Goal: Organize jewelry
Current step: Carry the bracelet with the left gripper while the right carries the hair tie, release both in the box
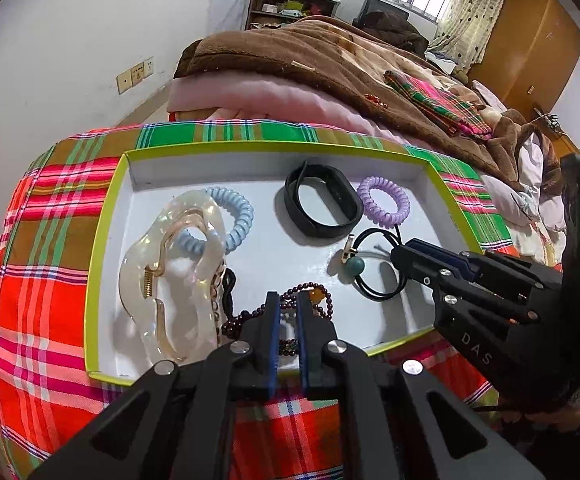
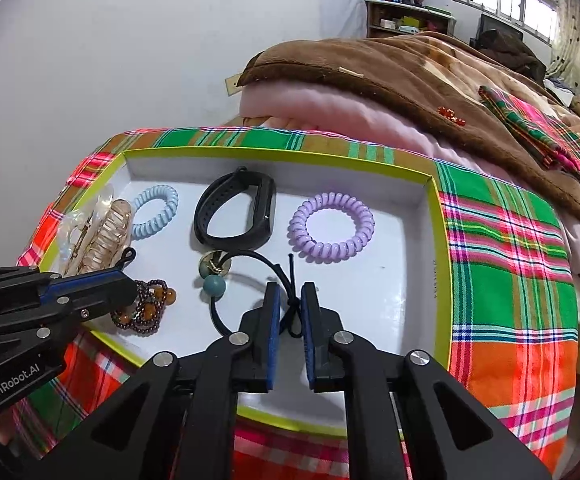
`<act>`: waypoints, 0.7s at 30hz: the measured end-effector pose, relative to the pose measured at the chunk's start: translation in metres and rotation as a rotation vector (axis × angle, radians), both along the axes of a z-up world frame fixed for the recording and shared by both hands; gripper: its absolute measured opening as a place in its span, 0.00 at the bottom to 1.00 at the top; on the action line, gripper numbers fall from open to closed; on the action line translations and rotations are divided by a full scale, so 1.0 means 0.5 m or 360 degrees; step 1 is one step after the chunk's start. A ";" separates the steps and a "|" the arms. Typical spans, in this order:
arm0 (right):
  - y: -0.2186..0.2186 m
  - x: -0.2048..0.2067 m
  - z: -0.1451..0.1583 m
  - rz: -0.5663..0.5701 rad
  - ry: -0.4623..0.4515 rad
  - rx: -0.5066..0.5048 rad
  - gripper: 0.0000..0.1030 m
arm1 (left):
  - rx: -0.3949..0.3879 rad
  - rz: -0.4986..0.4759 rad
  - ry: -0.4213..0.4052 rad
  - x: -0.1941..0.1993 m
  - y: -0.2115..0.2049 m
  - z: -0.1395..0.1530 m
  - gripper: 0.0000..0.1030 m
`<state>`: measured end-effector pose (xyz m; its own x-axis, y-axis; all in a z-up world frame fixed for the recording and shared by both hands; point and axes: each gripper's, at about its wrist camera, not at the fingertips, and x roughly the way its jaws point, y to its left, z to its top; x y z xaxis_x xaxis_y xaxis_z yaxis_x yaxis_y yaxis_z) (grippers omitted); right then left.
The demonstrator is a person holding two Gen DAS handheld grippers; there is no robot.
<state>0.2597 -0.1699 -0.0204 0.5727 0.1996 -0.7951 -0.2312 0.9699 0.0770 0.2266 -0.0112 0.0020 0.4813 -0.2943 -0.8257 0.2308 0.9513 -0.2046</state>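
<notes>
Near in the tray [image 2: 430, 184], the limp, light black hair tie [image 2: 290, 308] lies between the slightly parted right tongs [image 2: 291, 312]; its knot suits gripping. The left tongs [image 1: 286, 312] pinch the bead bracelet [image 1: 314, 300].

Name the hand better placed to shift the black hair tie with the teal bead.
Right. The right gripper already straddles the black hair tie, while the left gripper sits over the bead bracelet.

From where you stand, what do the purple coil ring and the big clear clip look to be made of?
Purple coil ring: likely soft glossy plastic; spiral loops catch shiny highlights. Clear clip: likely hard translucent plastic or acrylic, since the tray shows through it, with a gold-coloured, probably metal, spring.
</notes>
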 end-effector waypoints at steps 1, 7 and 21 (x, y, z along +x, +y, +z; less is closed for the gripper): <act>-0.003 -0.002 0.002 -0.0003 -0.0008 0.0017 0.12 | -0.0002 0.0000 0.0000 0.000 0.001 0.000 0.09; -0.011 -0.011 0.016 -0.0013 -0.0047 0.0071 0.21 | 0.0001 0.0012 -0.0012 -0.004 0.002 0.004 0.25; -0.018 -0.049 0.044 -0.0046 -0.0120 0.0120 0.28 | 0.0043 0.0016 -0.0085 -0.041 -0.005 0.032 0.38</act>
